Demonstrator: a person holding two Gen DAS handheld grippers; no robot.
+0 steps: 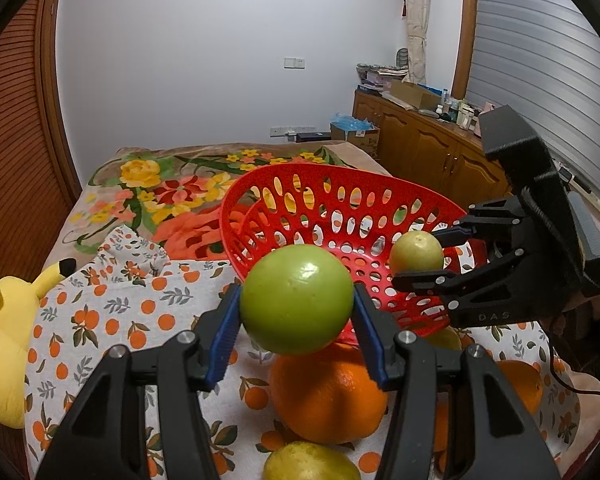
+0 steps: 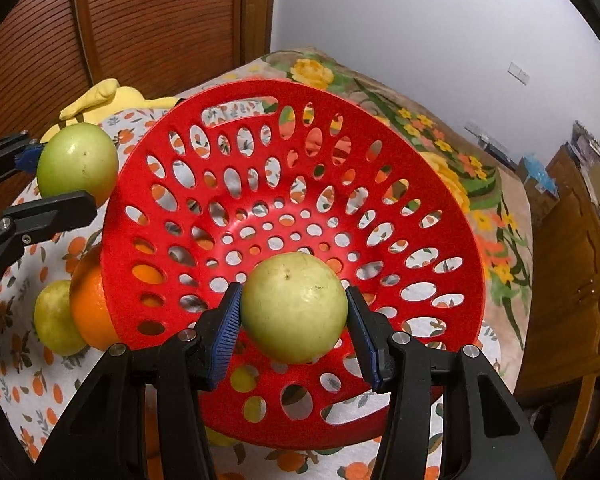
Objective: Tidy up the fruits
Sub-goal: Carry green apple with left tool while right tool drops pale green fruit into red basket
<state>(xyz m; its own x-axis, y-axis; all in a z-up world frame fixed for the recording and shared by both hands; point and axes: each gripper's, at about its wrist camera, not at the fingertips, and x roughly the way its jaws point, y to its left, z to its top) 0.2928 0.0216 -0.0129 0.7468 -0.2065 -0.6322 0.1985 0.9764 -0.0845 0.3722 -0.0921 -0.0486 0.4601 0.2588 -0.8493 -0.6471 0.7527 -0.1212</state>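
My left gripper (image 1: pixel 297 312) is shut on a green apple (image 1: pixel 297 298), held above an orange (image 1: pixel 327 394) on the cloth, just left of the red perforated basket (image 1: pixel 340 216). My right gripper (image 2: pixel 294 320) is shut on a pale yellow-green fruit (image 2: pixel 294 306), held over the near inside of the basket (image 2: pixel 260 140). The right gripper (image 1: pixel 418 258) with its fruit (image 1: pixel 416 252) shows in the left wrist view. The apple (image 2: pixel 78 164) shows in the right wrist view at left.
A yellow-green pear (image 1: pixel 310 462) and another orange (image 1: pixel 520 384) lie on the orange-print cloth (image 1: pixel 112 312). In the right wrist view an orange (image 2: pixel 90 304) and a pear (image 2: pixel 56 318) lie left of the basket. A yellow plush toy (image 1: pixel 0 340) lies left. A wooden cabinet (image 1: pixel 432 148) stands right.
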